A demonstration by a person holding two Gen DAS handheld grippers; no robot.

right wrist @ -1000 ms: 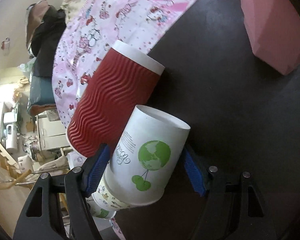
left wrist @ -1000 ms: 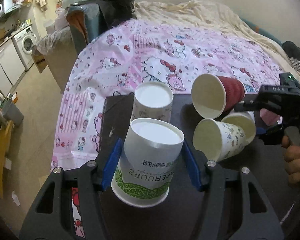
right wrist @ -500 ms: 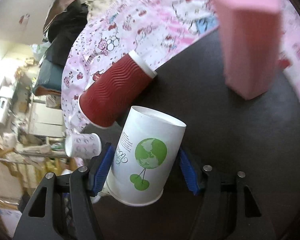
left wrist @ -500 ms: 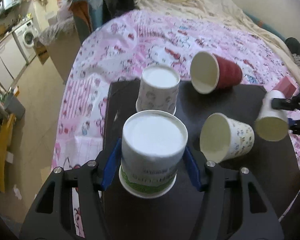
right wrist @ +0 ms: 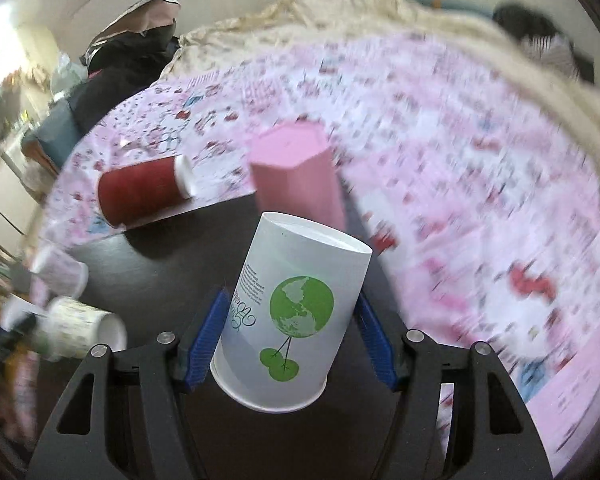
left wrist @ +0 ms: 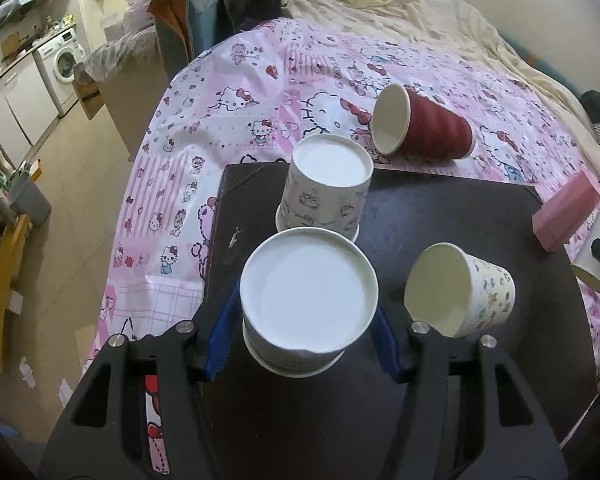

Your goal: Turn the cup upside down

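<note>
My left gripper (left wrist: pixel 306 338) is shut on a white paper cup (left wrist: pixel 308 304), held upside down with its base toward the camera, above the dark table (left wrist: pixel 440 208). My right gripper (right wrist: pixel 288 340) is shut on a white cup with a green globe print (right wrist: pixel 292 312), tilted with its base up and away; it also shows at the right edge of the left wrist view (left wrist: pixel 596 252). A Hello Kitty cup (left wrist: pixel 326 188) stands upside down on the table. Another patterned cup (left wrist: pixel 460 290) and a red ribbed cup (left wrist: pixel 420 126) lie on their sides.
A pink box (right wrist: pixel 296 172) stands on the table just beyond the globe cup; it also shows in the left wrist view (left wrist: pixel 568 210). The table sits on a bed with a pink Hello Kitty sheet (left wrist: pixel 260 92). Floor and a washing machine (left wrist: pixel 62 66) are far left.
My left gripper tipped its cup until the base faces the camera. My right gripper lifted the globe cup away from the red cup and swung it right, toward the pink box.
</note>
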